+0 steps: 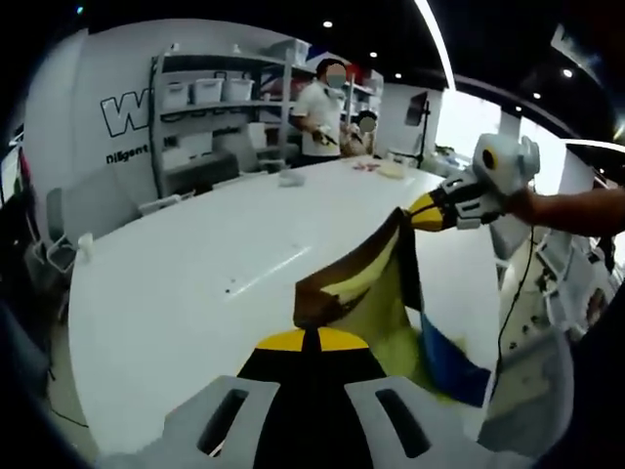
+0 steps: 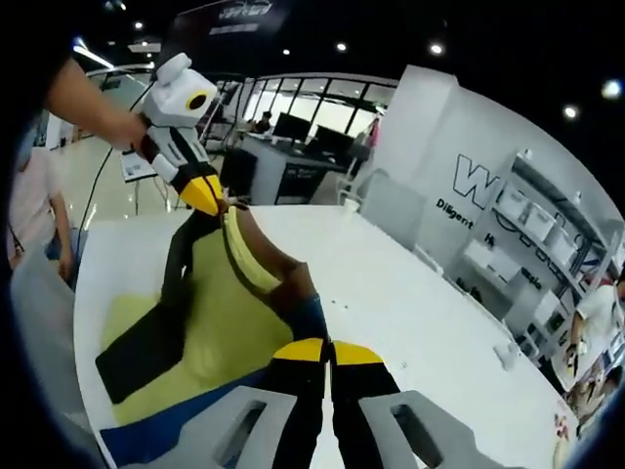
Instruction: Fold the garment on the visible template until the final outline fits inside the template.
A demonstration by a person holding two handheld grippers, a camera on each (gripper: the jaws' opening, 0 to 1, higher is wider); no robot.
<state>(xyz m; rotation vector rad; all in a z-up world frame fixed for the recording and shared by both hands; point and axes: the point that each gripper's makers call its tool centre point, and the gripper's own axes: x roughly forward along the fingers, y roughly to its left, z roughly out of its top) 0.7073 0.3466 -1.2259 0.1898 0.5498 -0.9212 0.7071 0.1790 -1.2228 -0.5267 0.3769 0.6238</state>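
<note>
Right gripper view: garment (image 2: 210,313) stretched taut lengthwise between both hand-held grippers.

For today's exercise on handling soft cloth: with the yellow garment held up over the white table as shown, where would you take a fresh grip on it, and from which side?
Both grippers, left gripper and right gripper, look shut on the yellow garment, stretching its upper edge between them. That taut edge is probably the best hold: it stands off the white table, so jaws can close around it from above. The lower part lies slack on the table.
</note>
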